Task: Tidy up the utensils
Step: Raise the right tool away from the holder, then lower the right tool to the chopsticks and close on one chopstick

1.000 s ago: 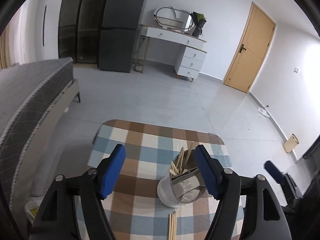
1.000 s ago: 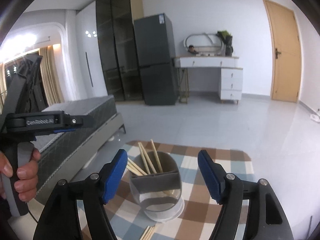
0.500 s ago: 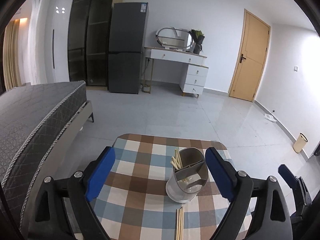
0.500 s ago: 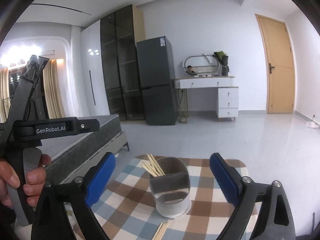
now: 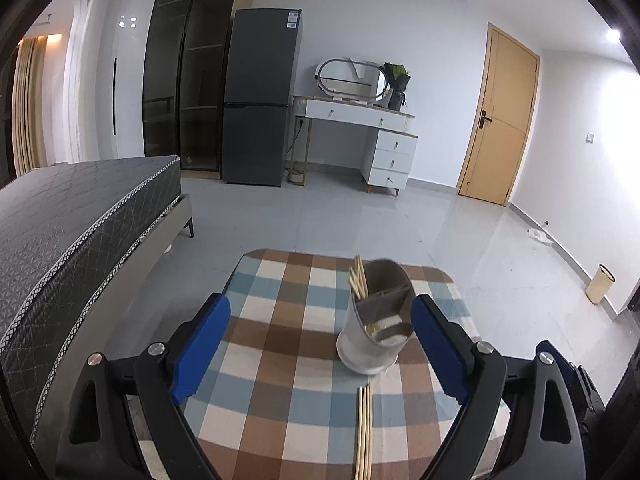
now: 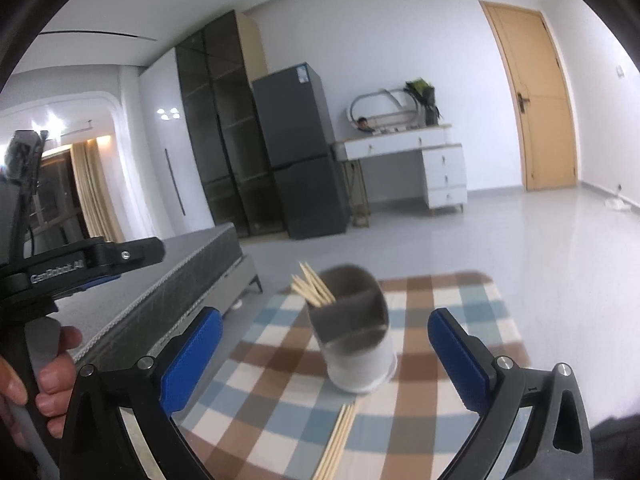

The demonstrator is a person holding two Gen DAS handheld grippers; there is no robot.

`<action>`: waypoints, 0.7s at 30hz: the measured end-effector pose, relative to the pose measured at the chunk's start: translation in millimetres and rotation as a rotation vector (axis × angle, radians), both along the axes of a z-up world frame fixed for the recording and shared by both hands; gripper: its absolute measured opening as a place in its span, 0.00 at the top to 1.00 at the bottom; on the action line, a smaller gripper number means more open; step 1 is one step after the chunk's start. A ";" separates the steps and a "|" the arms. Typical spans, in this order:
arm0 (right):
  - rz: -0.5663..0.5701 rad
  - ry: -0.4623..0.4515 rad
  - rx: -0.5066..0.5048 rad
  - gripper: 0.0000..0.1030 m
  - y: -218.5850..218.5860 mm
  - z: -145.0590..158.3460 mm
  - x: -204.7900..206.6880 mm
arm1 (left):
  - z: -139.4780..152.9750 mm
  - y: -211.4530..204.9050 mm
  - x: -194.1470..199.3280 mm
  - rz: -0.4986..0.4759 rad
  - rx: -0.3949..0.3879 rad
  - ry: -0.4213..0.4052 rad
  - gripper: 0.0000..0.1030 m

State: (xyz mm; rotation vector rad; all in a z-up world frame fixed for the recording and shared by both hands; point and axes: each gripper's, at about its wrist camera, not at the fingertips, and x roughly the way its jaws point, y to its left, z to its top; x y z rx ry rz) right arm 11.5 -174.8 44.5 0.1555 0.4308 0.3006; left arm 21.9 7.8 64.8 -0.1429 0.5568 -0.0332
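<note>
On my left, my left gripper (image 5: pixel 320 350) hangs above the near part of the checked worktop (image 5: pixel 280 304), fingers spread wide and holding nothing. Moving right, the divided utensil holder (image 5: pixel 374 320) stands upright just inside my left gripper's right finger, with a few chopsticks (image 5: pixel 358 280) leaning out of its far compartment. A loose bundle of chopsticks (image 5: pixel 364 428) lies flat on the cloth, its far tips close against the holder's base. Further right, my right gripper (image 6: pixel 324 354) is also wide and empty, framing the holder from the other side. I judge the bundle is the next pick, and the risk sits there: thin sticks lying flat may roll or fan apart if I pinch them off-centre, and a finger coming in near their tips could nudge the light holder and tip it, spilling what is already sorted.
</note>
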 end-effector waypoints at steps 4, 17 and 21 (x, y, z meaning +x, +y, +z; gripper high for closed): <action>0.004 0.037 -0.013 0.00 0.6 -15.0 -5.7 | -12.7 -0.7 -2.5 0.012 0.018 0.008 0.14; -0.045 0.230 -0.083 0.00 -12.3 -63.2 0.4 | -74.3 -16.6 11.7 -0.016 0.028 0.095 0.14; -0.045 0.277 -0.117 0.00 -11.4 -74.9 6.9 | -97.0 -21.5 23.9 -0.021 0.043 0.163 0.14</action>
